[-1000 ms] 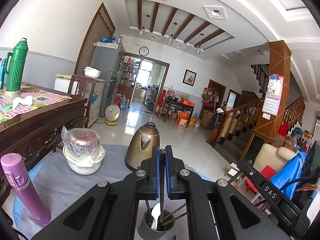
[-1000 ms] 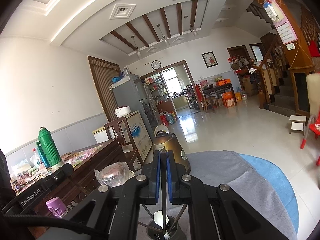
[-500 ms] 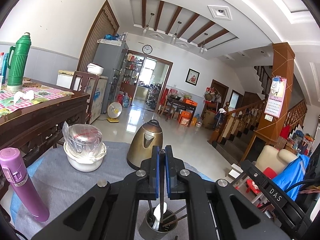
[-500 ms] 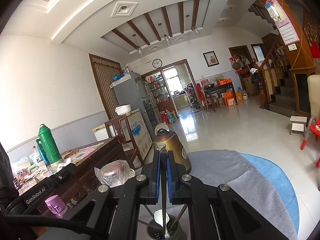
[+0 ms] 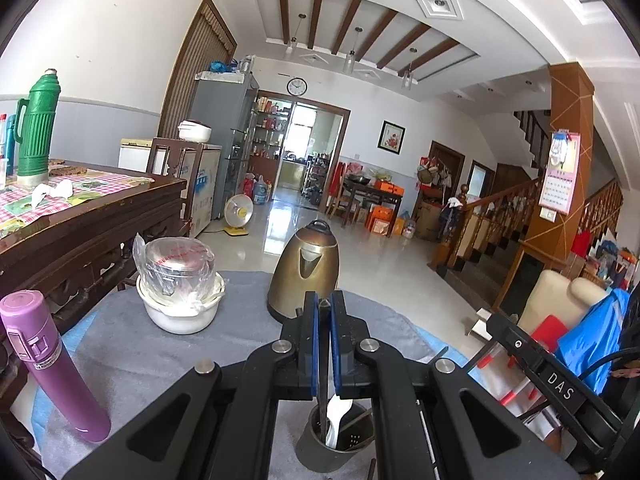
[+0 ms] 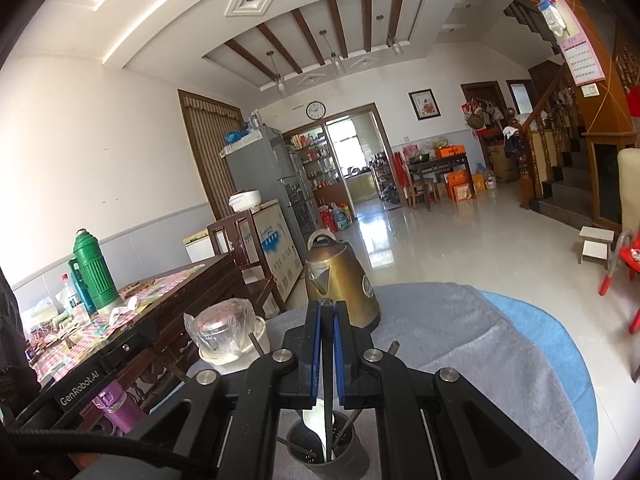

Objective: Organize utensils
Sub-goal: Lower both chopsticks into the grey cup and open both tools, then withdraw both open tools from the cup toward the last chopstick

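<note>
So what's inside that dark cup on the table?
The dark cup holds a white spoon and some thin dark sticks, maybe chopsticks. The cup's wall hides their lower ends.

The left black two-finger gripper (image 5: 324, 320) had blue pads (image 5: 314, 344) and round silver screws (image 5: 282, 346). The right black two-finger gripper (image 6: 327, 320) looked the same; its side carried white letters "DAS" (image 5: 560, 385), and a black cable (image 5: 608, 360) ran there.
</note>
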A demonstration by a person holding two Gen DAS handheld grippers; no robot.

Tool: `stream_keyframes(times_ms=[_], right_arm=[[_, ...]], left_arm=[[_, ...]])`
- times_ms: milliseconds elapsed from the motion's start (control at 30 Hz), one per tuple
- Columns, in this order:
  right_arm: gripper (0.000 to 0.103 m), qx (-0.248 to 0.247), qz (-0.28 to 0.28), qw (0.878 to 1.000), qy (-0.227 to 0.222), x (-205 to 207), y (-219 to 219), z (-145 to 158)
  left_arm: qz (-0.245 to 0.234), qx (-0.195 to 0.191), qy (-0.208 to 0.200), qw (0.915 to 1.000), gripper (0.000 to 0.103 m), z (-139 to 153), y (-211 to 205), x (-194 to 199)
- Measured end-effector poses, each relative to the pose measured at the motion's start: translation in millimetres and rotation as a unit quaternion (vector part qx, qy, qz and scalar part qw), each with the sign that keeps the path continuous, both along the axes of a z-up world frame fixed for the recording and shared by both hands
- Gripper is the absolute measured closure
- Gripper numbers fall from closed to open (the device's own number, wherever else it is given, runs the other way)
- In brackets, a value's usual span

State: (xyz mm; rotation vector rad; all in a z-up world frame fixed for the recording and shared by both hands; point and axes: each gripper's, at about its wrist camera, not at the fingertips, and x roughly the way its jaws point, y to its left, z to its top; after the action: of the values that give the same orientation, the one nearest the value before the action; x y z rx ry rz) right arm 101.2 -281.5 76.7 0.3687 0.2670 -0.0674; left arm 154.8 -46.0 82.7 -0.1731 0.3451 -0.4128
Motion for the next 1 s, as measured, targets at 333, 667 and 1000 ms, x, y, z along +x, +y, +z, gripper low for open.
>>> stream_keyframes(times_ms=[333,667,1000], right_arm=[[0.095,0.003,0.017,1.0,0.019,-2.5,1.3,-2.4],[0.093,0.027,0.02,0.999,0.005,-25.4,-11.4,0.7],[0.085,0.049,0.016,0.998,0.023,-43.5,-26.0,-13.7]], left_arm=[[-0.001,0.018,0.03,0.9994,0.094,-6.0,2.7,0.1],[0.017,0.055,0.023,0.9981,0.03,-10.0,21.8,-21.9],[0.041,0.199,0.017,0.9791,0.014,-30.0,0.9,-54.4]])
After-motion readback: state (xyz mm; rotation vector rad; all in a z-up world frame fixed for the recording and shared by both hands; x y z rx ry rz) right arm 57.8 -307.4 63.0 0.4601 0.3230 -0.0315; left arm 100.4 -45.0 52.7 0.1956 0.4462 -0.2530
